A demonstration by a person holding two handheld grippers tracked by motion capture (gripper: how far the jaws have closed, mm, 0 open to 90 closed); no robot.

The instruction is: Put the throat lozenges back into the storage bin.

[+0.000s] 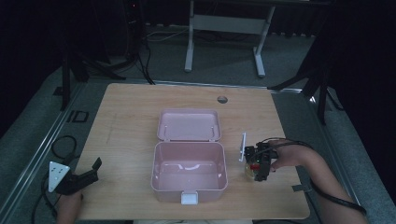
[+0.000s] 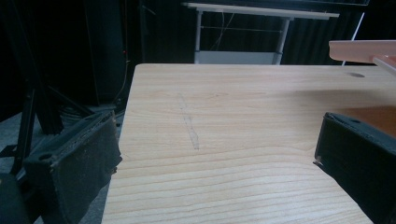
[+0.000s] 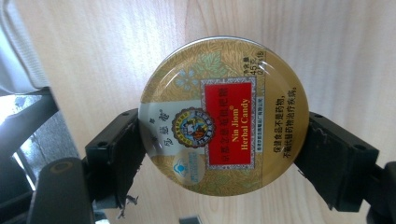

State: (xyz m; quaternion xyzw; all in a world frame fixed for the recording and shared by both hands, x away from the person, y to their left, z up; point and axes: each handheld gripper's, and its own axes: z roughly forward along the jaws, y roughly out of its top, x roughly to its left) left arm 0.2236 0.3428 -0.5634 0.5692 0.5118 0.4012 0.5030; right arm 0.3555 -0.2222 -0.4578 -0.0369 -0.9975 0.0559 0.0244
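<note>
the round candy tin (image 3: 224, 116) lies flat on the wooden worktop (image 1: 126, 116), to the right of the open pink box (image 1: 189, 170). the right gripper (image 1: 259, 164) comes down on it from above, and its two black jaws press on the left and the right edge of the tin, grasping it between them. the left gripper (image 1: 79, 179) rests near the left near corner of the worktop, jaws released and wide apart, with bare wood between them.

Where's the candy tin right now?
In the high view the candy tin sits on the table's right side, beside the open pink box, between the right gripper's jaws.
</note>
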